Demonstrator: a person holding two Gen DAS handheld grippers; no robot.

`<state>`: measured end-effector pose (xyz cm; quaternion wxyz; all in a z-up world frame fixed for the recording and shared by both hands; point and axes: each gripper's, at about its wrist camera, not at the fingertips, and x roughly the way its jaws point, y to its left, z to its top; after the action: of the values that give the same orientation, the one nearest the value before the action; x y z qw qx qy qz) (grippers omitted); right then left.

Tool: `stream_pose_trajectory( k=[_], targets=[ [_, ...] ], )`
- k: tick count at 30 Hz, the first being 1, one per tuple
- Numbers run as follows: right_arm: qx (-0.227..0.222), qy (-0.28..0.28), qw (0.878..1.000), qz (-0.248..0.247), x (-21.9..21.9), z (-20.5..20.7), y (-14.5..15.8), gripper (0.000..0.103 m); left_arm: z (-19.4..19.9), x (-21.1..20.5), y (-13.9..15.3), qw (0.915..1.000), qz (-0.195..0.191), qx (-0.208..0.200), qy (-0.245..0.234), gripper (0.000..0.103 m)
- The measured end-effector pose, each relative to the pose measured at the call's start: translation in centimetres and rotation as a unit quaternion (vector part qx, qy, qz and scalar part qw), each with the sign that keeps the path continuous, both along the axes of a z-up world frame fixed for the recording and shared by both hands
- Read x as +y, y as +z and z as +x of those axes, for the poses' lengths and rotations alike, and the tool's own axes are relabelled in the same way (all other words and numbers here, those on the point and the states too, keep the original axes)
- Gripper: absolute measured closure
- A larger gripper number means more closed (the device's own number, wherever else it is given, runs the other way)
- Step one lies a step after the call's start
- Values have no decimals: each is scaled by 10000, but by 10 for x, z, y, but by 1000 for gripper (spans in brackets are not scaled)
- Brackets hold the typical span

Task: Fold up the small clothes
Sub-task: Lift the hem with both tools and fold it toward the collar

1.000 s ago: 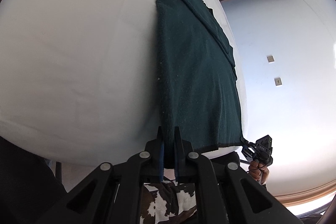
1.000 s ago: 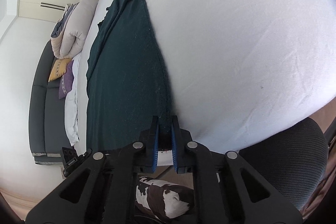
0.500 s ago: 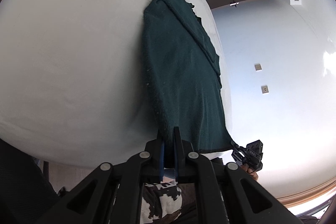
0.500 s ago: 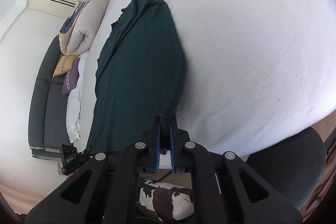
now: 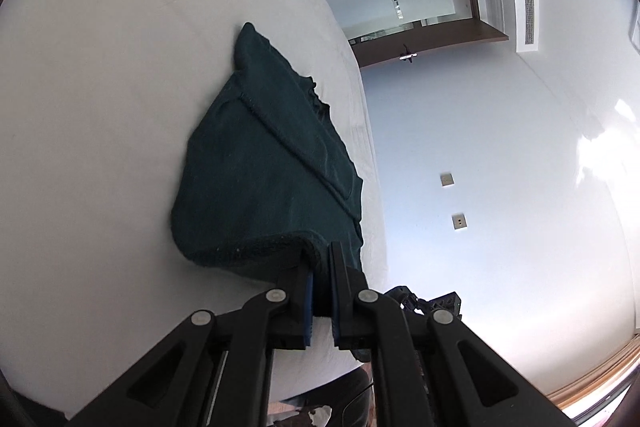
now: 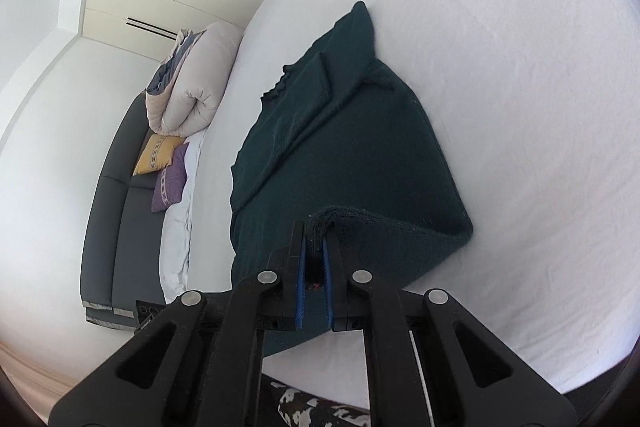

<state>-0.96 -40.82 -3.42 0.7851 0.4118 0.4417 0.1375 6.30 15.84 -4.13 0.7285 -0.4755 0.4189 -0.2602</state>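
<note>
Both grippers' fingers point(image 5: 322, 259) point(image 6: 316, 239) clamp the unlabelled dark green garment's point(image 5: 260, 179) hem above the bed point(image 5: 100, 107).

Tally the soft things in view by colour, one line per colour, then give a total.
Dark green: 1, the garment on the bed
Beige: 1, the rolled duvet on the sofa
Yellow: 1, a cushion
Purple: 1, a cushion
Total: 4
</note>
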Motion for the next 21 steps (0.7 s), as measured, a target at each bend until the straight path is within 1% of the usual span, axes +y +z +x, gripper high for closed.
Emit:
stream_pose_trajectory(
  k=[7, 13, 16, 19, 21],
  targets=[
    [-150, -341, 9993, -99, -8, 88, 15, 97, 81, 4, 6, 9994, -54, 18, 328, 97],
    [-176, -642, 9972, -327, -21, 173, 17, 97, 147, 3, 7, 9986, 86, 25, 518, 97],
    [-106, -713, 9965, -422, -23, 212, 13, 97, 177, 0, 3, 9982, 168, 64, 567, 97],
    [-55, -780, 9952, -591, -21, 249, 5, 97, 205, -4, -2, 9977, 299, 100, 605, 97],
    [36, -828, 9947, -615, -22, 270, -4, 97, 222, -7, -6, 9975, 351, 128, 596, 97]
  ],
)
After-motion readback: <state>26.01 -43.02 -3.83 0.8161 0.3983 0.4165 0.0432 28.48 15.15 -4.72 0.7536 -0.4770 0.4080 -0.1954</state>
